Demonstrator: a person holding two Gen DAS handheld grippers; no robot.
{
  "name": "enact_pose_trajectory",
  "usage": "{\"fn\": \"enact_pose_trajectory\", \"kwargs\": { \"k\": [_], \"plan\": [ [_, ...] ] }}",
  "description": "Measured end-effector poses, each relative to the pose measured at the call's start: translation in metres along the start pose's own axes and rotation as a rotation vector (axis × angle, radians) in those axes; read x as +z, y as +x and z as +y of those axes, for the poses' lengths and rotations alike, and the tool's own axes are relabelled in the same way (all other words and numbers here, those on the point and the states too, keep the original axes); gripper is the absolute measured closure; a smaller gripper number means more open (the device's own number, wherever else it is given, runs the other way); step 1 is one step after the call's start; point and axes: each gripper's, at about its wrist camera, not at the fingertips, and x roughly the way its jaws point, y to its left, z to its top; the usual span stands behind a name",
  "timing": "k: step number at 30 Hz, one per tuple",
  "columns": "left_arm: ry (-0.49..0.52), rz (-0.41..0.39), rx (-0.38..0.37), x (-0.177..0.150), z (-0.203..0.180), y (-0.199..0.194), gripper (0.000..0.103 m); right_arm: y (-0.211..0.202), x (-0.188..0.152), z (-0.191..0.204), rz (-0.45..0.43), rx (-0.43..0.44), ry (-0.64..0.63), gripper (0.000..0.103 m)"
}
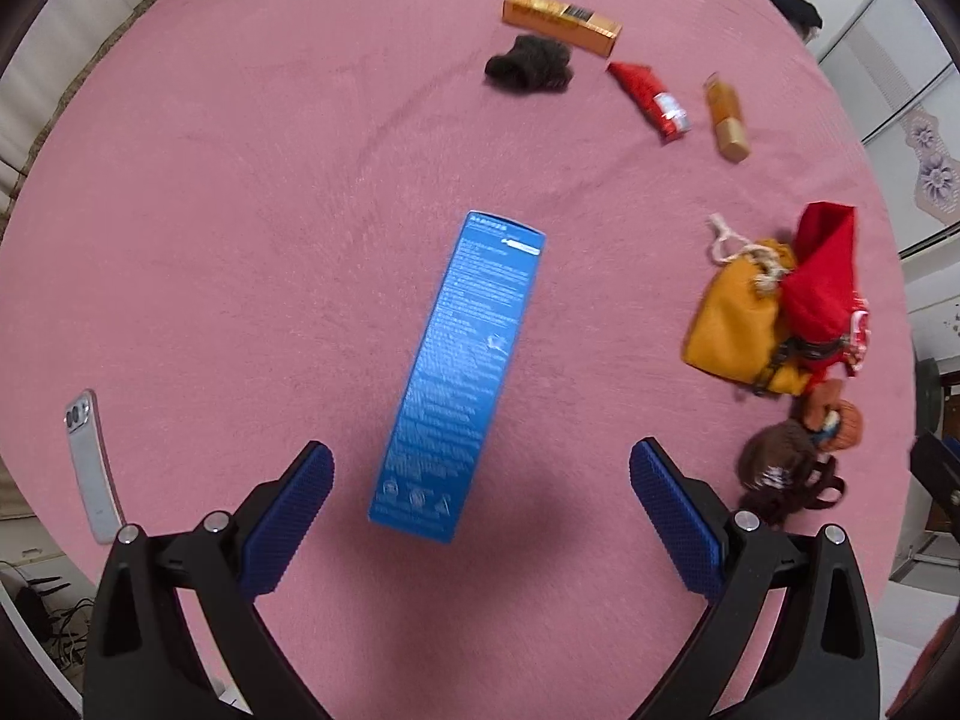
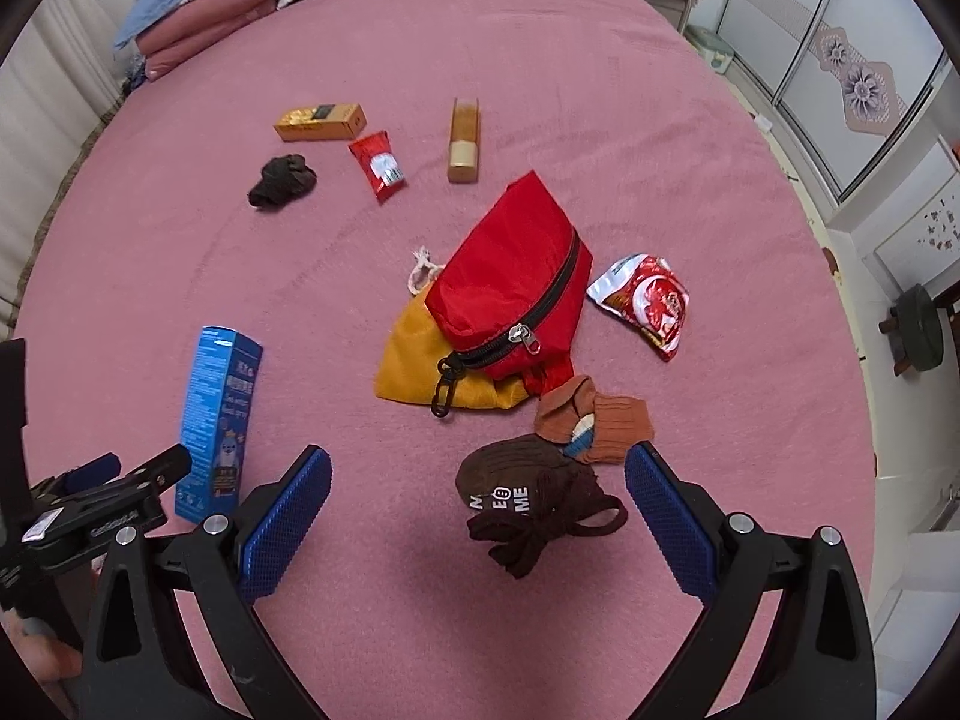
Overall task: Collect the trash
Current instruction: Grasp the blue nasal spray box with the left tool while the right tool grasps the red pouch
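The blue box [image 1: 459, 375] lies flat on the pink bedspread [image 1: 240, 240], long and slim, its printed face up, running from about six o'clock up toward twelve in the left wrist view. The left gripper [image 1: 480, 516] hangs over its near end, jaws spread wide and empty, one blue pad [image 1: 288, 516] on each side, neither touching the carton.

In the right wrist view the right gripper [image 2: 477, 519] is wide and empty too, with a dark brown sock [image 2: 528, 498] lying between its fingers.

There is open bedspread all round the blue box, especially out to nine o'clock, where only a white phone [image 1: 90, 462] lies near the bed's edge.

Count of trash: one blue box, one gold box [image 2: 320, 122] at eleven o'clock, one gold tube [image 2: 464, 141] at twelve, one small red wrapper [image 2: 378, 165] between them, one large red-and-silver packet [image 2: 645, 303] at two o'clock. Also one red zip pouch [image 2: 510, 300] resting on one yellow drawstring bag [image 2: 414, 366], one orange sock [image 2: 594, 420] and one dark scrunchie [image 2: 282, 180].
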Motion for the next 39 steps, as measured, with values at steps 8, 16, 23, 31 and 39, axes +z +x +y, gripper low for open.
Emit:
{"fn": "enact_pose_trajectory", "kwargs": {
  "k": [8, 16, 23, 31, 39],
  "plan": [
    [0.062, 0.043, 0.020, 0.018, 0.000, 0.052, 0.005, 0.038, 0.010, -0.005, 0.038, -0.011, 0.042, 0.009],
    [0.086, 0.174, 0.063, 0.029, -0.001, 0.106, 0.053, 0.064, 0.030, -0.013, 0.057, -0.013, 0.102, 0.009],
    [0.012, 0.142, -0.036, 0.041, -0.001, 0.100, 0.054, 0.085, 0.051, -0.028, 0.087, 0.010, 0.194, 0.009],
    [-0.022, 0.093, -0.149, 0.052, -0.023, 0.080, 0.054, 0.106, 0.085, -0.052, 0.091, 0.030, 0.288, 0.009],
    [-0.004, 0.085, -0.210, 0.053, -0.061, 0.071, 0.054, 0.132, 0.101, -0.060, 0.127, 0.068, 0.306, 0.032]
  ]
}}
